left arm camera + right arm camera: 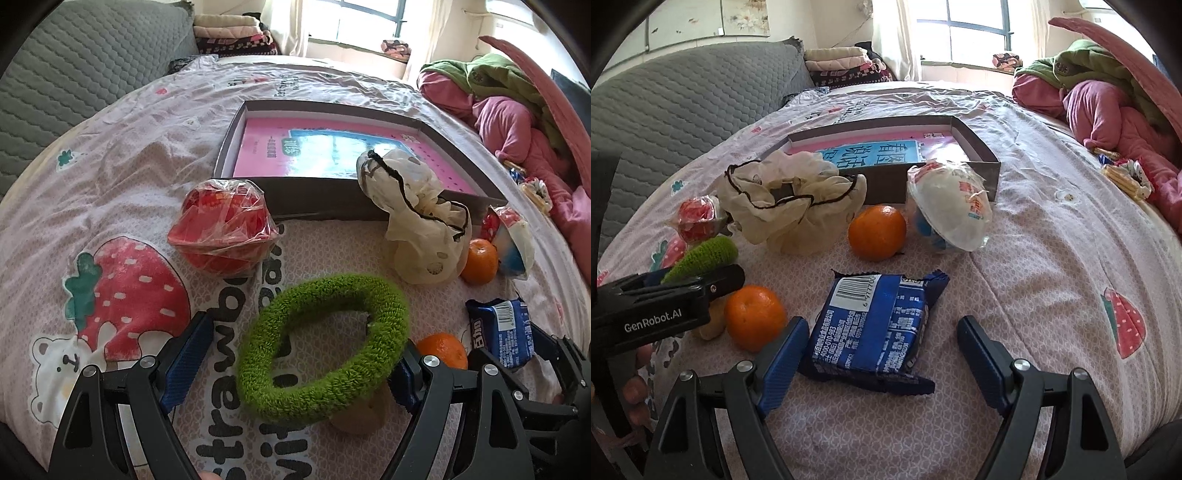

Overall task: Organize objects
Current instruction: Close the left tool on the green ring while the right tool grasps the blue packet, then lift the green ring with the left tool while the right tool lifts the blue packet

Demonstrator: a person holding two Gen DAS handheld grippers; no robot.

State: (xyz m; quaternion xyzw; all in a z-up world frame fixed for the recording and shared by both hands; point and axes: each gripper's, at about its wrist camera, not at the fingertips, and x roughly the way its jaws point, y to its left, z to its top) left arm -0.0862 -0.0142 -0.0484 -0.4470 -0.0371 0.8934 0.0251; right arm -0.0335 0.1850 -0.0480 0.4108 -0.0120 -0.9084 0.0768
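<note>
Left wrist view. The left gripper point(295, 354) stands with jaws wide; the green fuzzy ring point(323, 347) sits tilted between them, touching the right finger, while contact with the left finger cannot be told. At 2 o'clock lie an orange point(441, 349) and the blue snack packet point(506, 330). Farther, at 11 o'clock, a red wrapped ball point(221, 230); at 1 o'clock a cream scrunchie point(417, 218) leans on the open box point(332, 195), with a second orange point(479, 260) beside it.

Right wrist view. The right gripper point(882, 339) has jaws wide around the blue snack packet point(875, 328), whose edge touches the left finger. A sealed white bowl point(951, 208) lies at 1 o'clock on the strawberry-print bedsheet point(1052, 258).
</note>
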